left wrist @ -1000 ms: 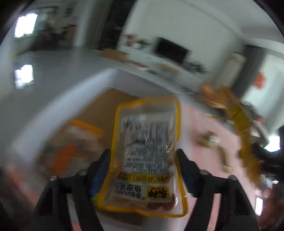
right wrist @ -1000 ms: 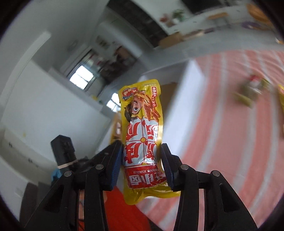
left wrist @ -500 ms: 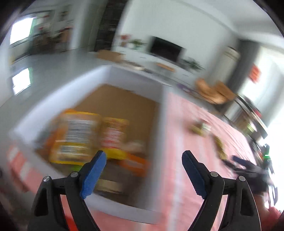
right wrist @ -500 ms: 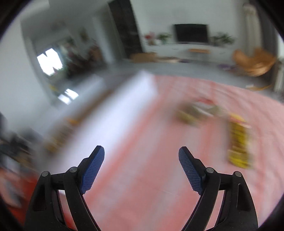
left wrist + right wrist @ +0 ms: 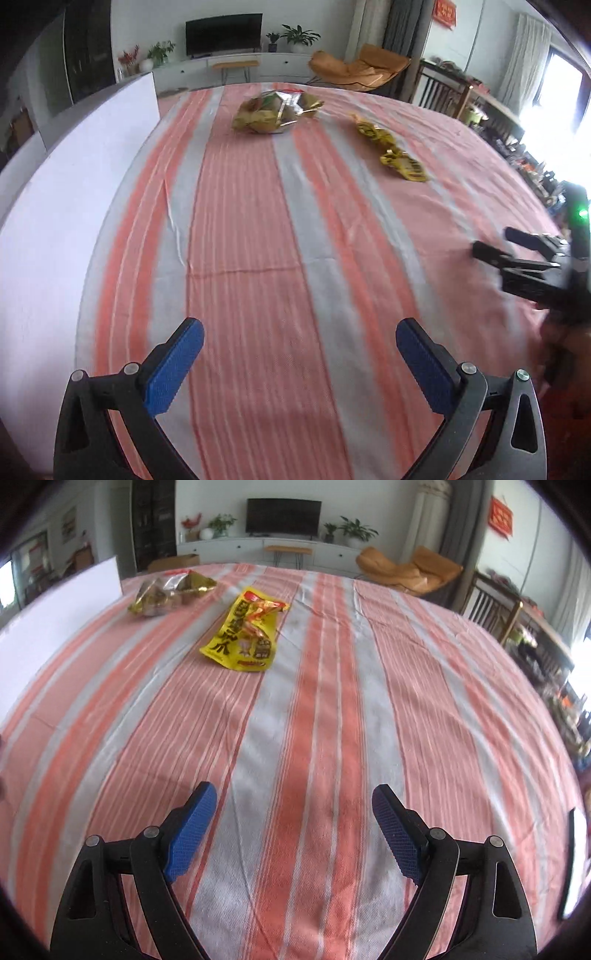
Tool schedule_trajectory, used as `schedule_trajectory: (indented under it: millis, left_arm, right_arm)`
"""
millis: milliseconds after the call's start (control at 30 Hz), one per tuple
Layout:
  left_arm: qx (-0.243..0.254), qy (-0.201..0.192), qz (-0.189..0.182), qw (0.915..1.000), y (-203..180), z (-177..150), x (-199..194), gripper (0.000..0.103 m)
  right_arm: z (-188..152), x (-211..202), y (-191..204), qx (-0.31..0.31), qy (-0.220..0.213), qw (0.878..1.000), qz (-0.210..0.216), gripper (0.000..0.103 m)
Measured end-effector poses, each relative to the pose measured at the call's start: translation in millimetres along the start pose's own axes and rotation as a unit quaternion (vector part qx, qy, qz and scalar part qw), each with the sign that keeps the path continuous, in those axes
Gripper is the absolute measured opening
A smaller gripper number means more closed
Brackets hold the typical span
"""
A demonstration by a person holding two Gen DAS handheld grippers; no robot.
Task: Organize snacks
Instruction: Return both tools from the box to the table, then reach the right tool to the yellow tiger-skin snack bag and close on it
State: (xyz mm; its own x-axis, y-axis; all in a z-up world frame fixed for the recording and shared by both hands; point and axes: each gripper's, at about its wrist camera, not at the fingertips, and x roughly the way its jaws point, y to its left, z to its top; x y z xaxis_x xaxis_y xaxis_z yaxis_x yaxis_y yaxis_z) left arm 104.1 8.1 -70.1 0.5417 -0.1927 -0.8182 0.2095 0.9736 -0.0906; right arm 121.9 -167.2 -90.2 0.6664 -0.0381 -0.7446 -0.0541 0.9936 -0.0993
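1. Yellow snack packet (image 5: 245, 633) lies on the striped surface (image 5: 332, 720), well ahead-left of the right gripper (image 5: 293, 829); long axis runs away.
2. Left gripper (image 5: 299, 363) farther; gold bag (image 5: 275, 112) beyond.
3. Both jaws have just been opening, nothing between them.
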Motion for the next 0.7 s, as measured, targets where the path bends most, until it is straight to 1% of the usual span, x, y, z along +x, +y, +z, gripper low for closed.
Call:
schedule_trajectory:
  millis: [67, 100, 167, 233, 300, 400, 700]
  left_arm:
    - [0.002, -0.009, 0.020, 0.9998, 4, 7, 11, 0.103]
    - [0.001, -0.011, 0.025, 0.9996, 13, 8, 8, 0.103]
    - [-0.004, -0.012, 0.043, 0.9990, 21, 18, 23, 0.103]
    - [-0.008, -0.008, 0.060, 0.9981, 27, 27, 39, 0.103]
    - [-0.010, -0.005, 0.069, 0.9976, 34, 31, 44, 0.103]
    - [-0.020, -0.011, 0.063, 0.9978, 37, 32, 46, 0.103]
    - [-0.020, -0.011, 0.062, 0.9978, 38, 29, 45, 0.103]
  right_arm:
    - [0, 5, -6, 0.009, 0.006, 1.000, 0.002, 0.093]
    - [0, 8, -10, 0.018, 0.011, 1.000, 0.005, 0.094]
    - [-2, 12, -18, 0.036, 0.016, 0.999, 0.018, 0.095]
    - [-4, 10, -19, 0.041, 0.016, 0.999, 0.015, 0.095]
    - [-5, 10, -19, 0.040, 0.016, 0.999, 0.015, 0.095]
    - [-5, 12, -19, 0.040, 0.016, 0.999, 0.015, 0.095]
    - [-5, 12, -19, 0.041, 0.016, 0.999, 0.016, 0.095]
